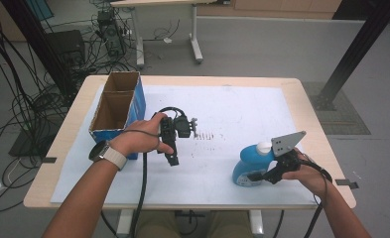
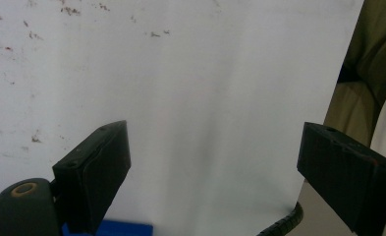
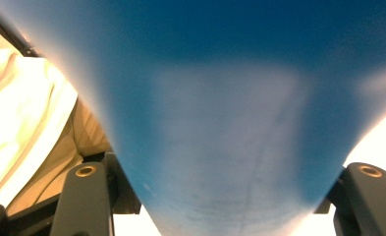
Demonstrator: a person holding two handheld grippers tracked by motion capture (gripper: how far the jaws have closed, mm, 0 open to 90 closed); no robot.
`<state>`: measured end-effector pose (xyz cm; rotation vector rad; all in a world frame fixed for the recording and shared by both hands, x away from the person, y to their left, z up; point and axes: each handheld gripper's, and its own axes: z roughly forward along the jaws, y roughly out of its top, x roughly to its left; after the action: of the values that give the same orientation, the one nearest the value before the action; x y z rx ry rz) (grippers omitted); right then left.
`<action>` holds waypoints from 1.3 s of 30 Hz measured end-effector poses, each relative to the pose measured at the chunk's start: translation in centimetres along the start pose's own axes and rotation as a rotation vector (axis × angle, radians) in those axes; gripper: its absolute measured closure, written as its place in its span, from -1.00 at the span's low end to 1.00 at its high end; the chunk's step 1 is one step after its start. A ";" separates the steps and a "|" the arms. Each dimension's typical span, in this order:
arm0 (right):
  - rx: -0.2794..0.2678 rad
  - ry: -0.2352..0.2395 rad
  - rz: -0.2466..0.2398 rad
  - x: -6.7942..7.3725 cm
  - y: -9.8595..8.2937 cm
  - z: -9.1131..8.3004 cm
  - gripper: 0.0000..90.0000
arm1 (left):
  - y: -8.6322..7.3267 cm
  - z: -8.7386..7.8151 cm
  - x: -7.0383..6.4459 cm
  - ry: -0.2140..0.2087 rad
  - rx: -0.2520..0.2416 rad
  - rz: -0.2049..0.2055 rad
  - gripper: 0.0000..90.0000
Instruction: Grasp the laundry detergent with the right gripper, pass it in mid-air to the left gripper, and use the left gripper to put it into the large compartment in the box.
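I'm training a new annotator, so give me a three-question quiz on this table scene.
1. True or false: the left gripper holds something.
2. What sits between the right gripper jaws?
A. cardboard box
B. blue plastic bottle with white cap
C. cable
3. How many compartments has the open blue-sided cardboard box?

Key:
1. False; its jaws stand wide apart over the white table cover.
2. B, the bottle.
3. Two.
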<state>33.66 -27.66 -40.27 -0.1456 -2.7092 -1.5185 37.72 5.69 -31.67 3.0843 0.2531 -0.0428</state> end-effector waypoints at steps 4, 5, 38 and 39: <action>0.000 0.002 -0.001 0.0 -0.1 0.0 -0.19 | 0.0 0.0 0.0 0.000 0.000 -0.001 -0.71; -0.002 0.004 0.002 0.0 -0.1 0.0 -0.19 | 0.0 0.0 0.0 -0.001 -0.001 -0.001 -0.71; -0.038 0.007 -0.013 -0.2 -0.4 0.2 -0.08 | 0.0 0.1 0.0 -0.002 -0.007 0.000 -0.71; -0.038 0.007 -0.015 -0.1 -0.3 0.2 -0.08 | 0.0 0.1 0.0 -0.002 -0.007 0.000 -0.71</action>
<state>33.75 -27.66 -40.69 -0.1216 -2.6833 -1.5723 37.75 5.67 -31.80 3.0771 0.2529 -0.0445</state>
